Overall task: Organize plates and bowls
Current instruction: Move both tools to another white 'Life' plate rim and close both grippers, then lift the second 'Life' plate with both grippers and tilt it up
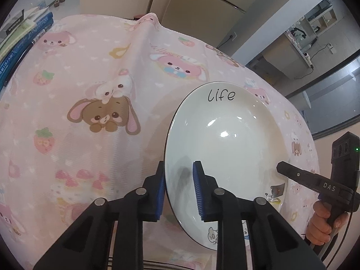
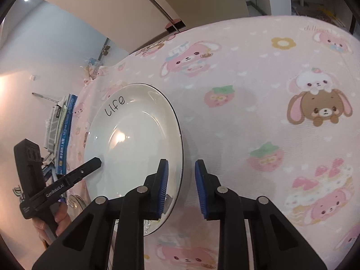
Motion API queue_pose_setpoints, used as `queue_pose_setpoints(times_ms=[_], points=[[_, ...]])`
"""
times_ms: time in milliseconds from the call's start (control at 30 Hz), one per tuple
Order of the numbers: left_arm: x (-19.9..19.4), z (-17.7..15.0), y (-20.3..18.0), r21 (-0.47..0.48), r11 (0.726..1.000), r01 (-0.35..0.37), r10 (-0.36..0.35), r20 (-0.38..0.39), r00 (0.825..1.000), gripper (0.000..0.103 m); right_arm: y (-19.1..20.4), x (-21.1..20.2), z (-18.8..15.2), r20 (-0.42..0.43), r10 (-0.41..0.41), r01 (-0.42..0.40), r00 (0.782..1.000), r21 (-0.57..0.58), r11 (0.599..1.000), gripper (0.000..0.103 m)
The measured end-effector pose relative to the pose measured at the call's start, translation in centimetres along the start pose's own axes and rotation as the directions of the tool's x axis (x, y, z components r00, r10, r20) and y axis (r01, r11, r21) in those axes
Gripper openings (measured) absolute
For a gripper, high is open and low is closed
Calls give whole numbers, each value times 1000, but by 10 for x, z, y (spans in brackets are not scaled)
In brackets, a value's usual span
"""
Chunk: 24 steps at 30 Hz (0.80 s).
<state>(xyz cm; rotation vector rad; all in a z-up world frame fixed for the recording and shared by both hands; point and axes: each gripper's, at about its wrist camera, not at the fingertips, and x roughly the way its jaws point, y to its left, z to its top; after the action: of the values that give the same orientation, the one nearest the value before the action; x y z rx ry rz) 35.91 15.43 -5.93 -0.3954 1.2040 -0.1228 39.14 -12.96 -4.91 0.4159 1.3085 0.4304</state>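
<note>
Both claws straddle opposite rims of the white plate (image 1: 225, 144) lying on the pink-clothed table (image 1: 90, 90), left claw (image 1: 180, 189) and right claw (image 2: 181, 189) not yet clamped, so an uneven squeeze could tip it.

Plate (image 1: 225, 135), white, has "life" handwritten in black on its rim on the side toward the far edge of the table, readable in both wrist views. Right gripper (image 1: 292, 173), seen from the left wrist camera, carries "DAS" in pale letters on its black body; left gripper (image 2: 90, 165), seen from the right wrist camera, carries "GenRobot.AI" along its body. Books (image 1: 24, 42) stacked at the table's left edge show print on their blue spines, too small and warped to read, apart from "(RJ" on one blue spine.
</note>
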Motion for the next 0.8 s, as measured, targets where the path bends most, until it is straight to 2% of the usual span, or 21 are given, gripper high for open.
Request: queue_pose_setpoints(times_ms=[100, 233, 300, 333, 400, 533, 700, 800], points=[[1, -2, 0, 6, 1000, -9, 9, 0, 1000, 20, -6, 3, 2, -12, 37, -37, 999, 25, 999, 24], [0, 0, 6, -17, 1000, 22, -22, -10, 1000, 20, -12, 9, 4, -45, 120, -119, 992, 38, 992, 24], [-1, 0, 9, -28, 999, 42, -42, -15, 999, 20, -16, 12, 5, -54, 163, -160, 985, 57, 986, 20], [-1, 0, 10, -34, 998, 51, -52, -15, 999, 20, -20, 13, 4, -56, 177, -173, 983, 69, 983, 14], [-1, -1, 10, -30, 998, 54, -54, -13, 998, 20, -26, 16, 5, -50, 211, -206, 976, 98, 974, 12], [-1, 0, 13, -48, 997, 68, -69, -17, 997, 20, -36, 24, 6, -72, 322, -310, 944, 144, 940, 12], [-2, -1, 13, -36, 998, 53, -54, -11, 998, 17, -53, 36, 8, -99, 461, -436, 882, 206, 876, 12], [-4, -5, 5, 11, 999, 31, -31, -1, 1000, 17, -51, 35, 7, -88, 466, -448, 880, 168, 878, 12]])
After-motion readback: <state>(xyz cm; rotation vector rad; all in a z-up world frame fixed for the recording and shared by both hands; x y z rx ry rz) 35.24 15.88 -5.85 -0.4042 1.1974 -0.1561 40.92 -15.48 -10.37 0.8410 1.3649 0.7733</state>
